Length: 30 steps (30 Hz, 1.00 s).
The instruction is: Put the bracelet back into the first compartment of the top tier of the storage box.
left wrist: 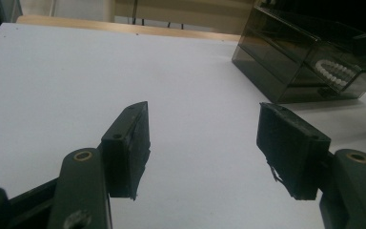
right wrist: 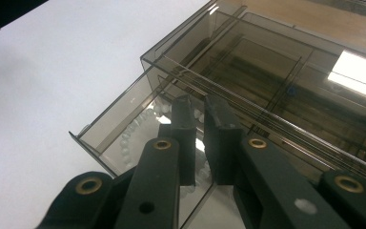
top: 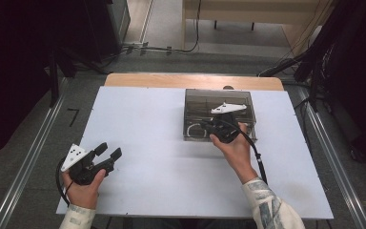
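High view: the person's left hand (top: 83, 183) is resting at the near left corner of the white counter (top: 162, 157), wrist low and forearm entering from the bottom edge, holding the left claw (top: 108, 151) angled forward and to the right. In the left gripper view its two black jaws are standing wide apart over bare counter, holding nothing.

The right hand (top: 236, 145) is reaching forward with the forearm extended diagonally from the lower right, the patterned sleeve (top: 269, 202) showing at the wrist. It is carrying the right claw (top: 208, 128) to the near side of a smoky transparent drawer box (top: 245, 102), which is sitting on the far right-centre of the counter. A cable (top: 259, 160) is trailing back along the forearm.

Right gripper view: the jaws are lying nearly together, only a narrow gap remaining, with the near wall of a partly pulled-out drawer (right wrist: 109, 119) apparently running between them; whether the pads are actually pressing it cannot be told. A string of white beads (right wrist: 136, 125) is lying inside that drawer, also seen through the box wall in the left gripper view.
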Tool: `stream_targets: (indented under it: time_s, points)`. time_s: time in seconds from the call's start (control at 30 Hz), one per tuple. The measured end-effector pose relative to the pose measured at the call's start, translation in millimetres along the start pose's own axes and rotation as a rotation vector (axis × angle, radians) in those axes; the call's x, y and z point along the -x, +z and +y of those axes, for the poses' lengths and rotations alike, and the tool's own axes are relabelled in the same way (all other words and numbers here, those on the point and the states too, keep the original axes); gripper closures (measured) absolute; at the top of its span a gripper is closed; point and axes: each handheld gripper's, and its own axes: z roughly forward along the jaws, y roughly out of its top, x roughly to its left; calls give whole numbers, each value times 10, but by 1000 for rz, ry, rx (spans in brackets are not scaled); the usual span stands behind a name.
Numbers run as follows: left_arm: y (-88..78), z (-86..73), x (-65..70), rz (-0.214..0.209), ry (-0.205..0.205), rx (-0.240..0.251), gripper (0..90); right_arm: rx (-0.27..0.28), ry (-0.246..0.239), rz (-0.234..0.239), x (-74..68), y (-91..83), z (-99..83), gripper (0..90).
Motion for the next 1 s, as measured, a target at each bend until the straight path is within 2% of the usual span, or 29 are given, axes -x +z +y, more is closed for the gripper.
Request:
stream_targets:
  time_s: [0.43, 1.0]
  points:
    - [1, -2, 2, 2, -2, -1, 363, 5, 2, 6, -4, -30, -17, 755]
    - [5, -5, -1, 8, -1, -3, 348, 33, -4, 32, -22, -148, -53, 630]
